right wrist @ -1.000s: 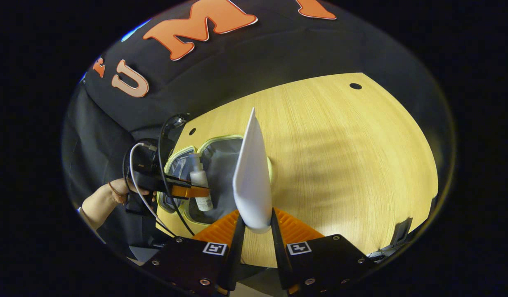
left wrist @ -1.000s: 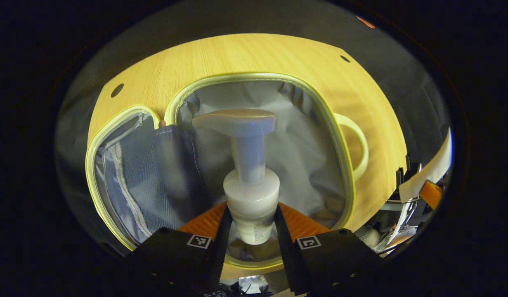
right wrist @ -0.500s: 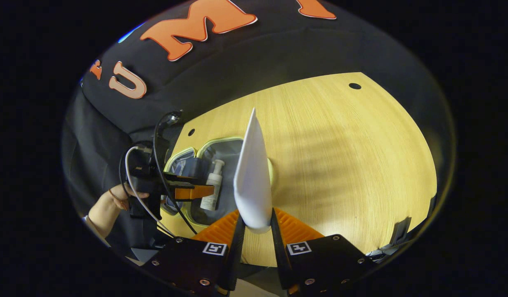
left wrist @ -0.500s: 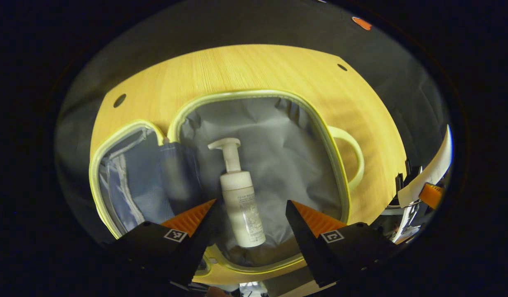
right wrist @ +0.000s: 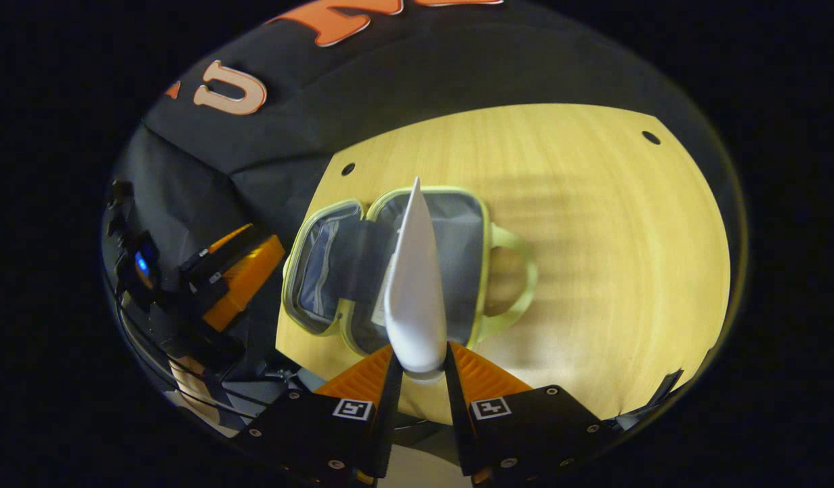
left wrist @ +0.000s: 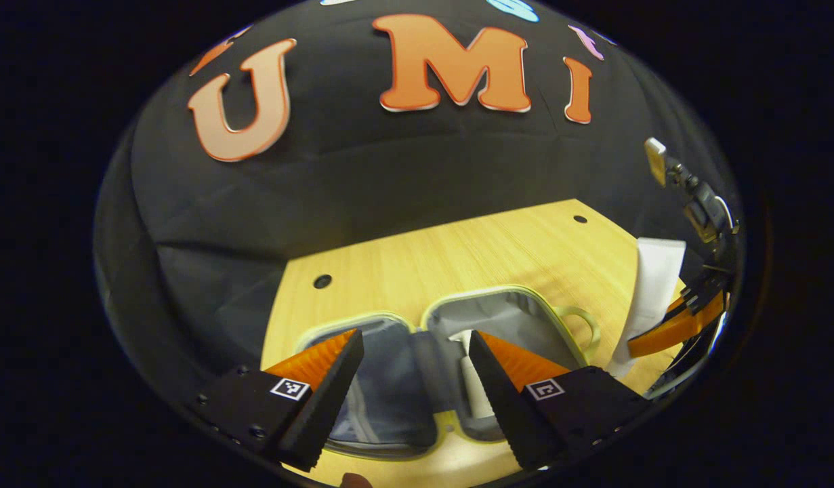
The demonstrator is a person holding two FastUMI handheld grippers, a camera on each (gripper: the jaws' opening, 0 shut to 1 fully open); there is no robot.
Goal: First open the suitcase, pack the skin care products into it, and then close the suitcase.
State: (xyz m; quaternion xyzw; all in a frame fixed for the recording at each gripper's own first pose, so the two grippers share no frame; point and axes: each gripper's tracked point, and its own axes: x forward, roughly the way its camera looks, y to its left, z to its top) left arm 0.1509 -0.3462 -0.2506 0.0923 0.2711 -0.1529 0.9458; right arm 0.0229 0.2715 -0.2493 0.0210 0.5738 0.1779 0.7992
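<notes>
Right hand-held gripper (right wrist: 419,371) clamps the white tube (right wrist: 414,298) upright between both fingers, above the open suitcase (right wrist: 457,224); left hand-held gripper (left wrist: 413,379) stands spread and empty; the pump bottle (left wrist: 472,386) lies inside the suitcase on the table (right wrist: 593,237).

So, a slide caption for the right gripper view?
Tongs hold a white tube above the open yellow-trimmed suitcase.

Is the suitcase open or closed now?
Open. The suitcase lies flat on the table with both halves spread and the grey lining showing. A bottle lies inside.
</notes>
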